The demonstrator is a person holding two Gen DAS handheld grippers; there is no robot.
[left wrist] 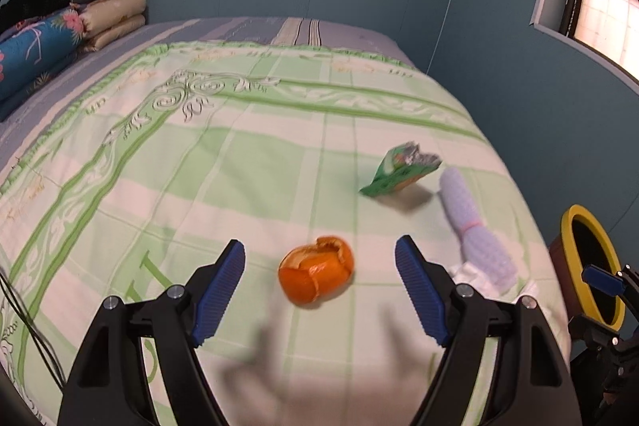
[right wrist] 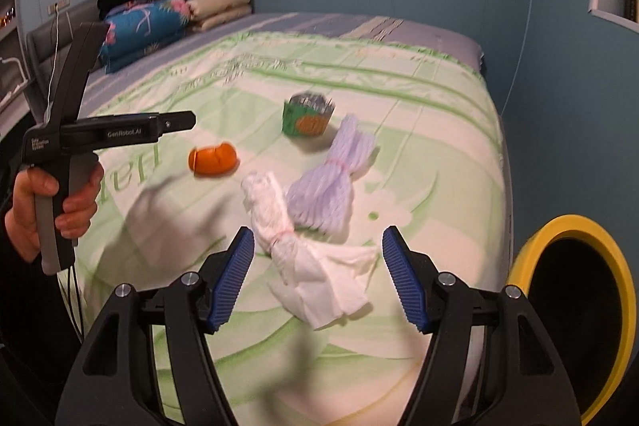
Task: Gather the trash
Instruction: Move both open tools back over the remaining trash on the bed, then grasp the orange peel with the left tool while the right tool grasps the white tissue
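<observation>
Blue walls surround a bed (left wrist: 247, 146) with a green checked cover, where the trash lies. Orange peel (left wrist: 316, 275) sits near the foot, between the spread left tongs (left wrist: 319, 290), untouched. Beyond the peel lies a green wrapper (left wrist: 399, 174); beside the peel are a lilac bundle (right wrist: 331, 182) and white tissue (right wrist: 307, 258). Right tongs (right wrist: 317, 276) gape around the tissue, gripping nothing. A yellow-rimmed bin (right wrist: 571, 226) stands beside the bed.

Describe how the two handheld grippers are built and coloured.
Each is a black frame with silver pivot bolts and ribbed blue pads: left gripper, right gripper. Seen from the right wrist, the left one has a grey pistol grip, "GenRobot.AI" lettering and trailing black cables.
</observation>
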